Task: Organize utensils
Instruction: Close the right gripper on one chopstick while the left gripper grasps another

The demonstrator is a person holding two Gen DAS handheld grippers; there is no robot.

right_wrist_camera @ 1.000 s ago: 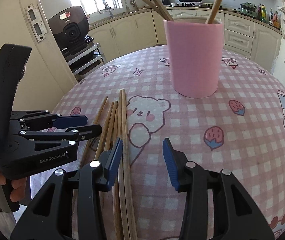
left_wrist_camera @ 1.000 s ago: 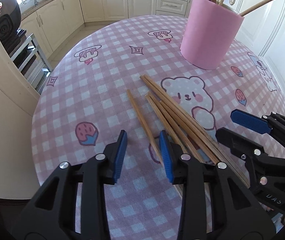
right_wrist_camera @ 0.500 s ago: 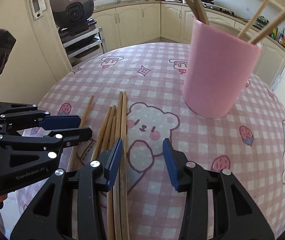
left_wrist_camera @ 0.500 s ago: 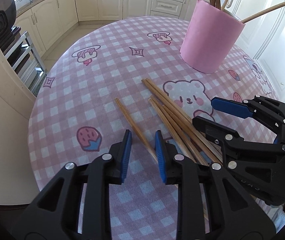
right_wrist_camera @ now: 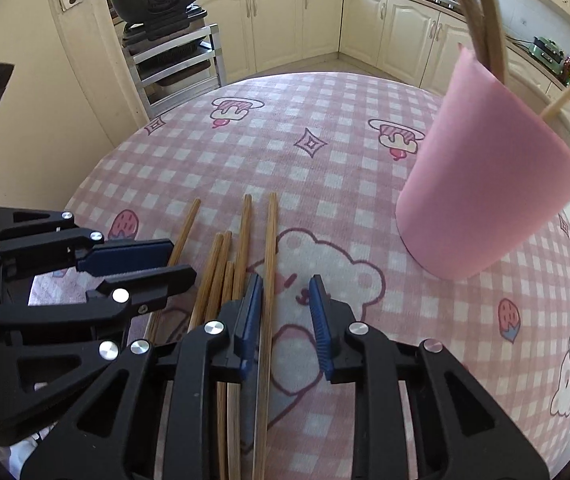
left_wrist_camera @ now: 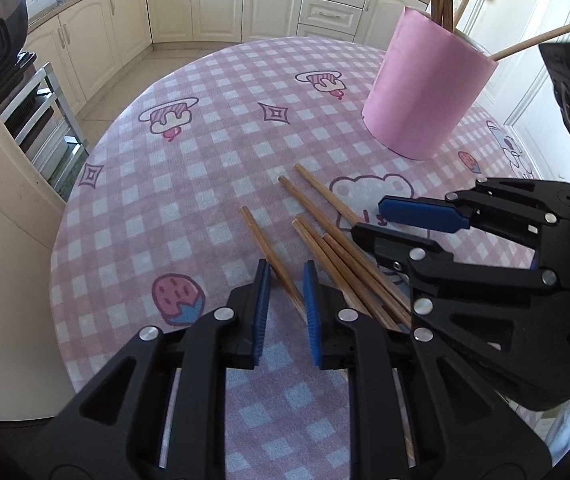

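**Both grippers down among the loose chopsticks**

We are looking at a round table under a pink checked tablecloth, and the landmark is the pink cup, standing upright on the cloth with several chopsticks already leaning out of its top. On our side of the cup, near the bear print, a loose bundle of wooden chopsticks is lying flat on the cloth, well apart from the cup's base.

We are seeing the left gripper sitting low on the side of the bundle away from the cup, its blue pads narrowly parted around the outermost single chopstick. The stick is running between the pads; we cannot tell whether either pad is touching it.

The right gripper is working the cup side of the bundle, jaws parted a moderate width. The chopstick nearest the cup is running just inside its left pad, looking close to or against it, while the other pad is hovering over the bear print with clear cloth showing between.
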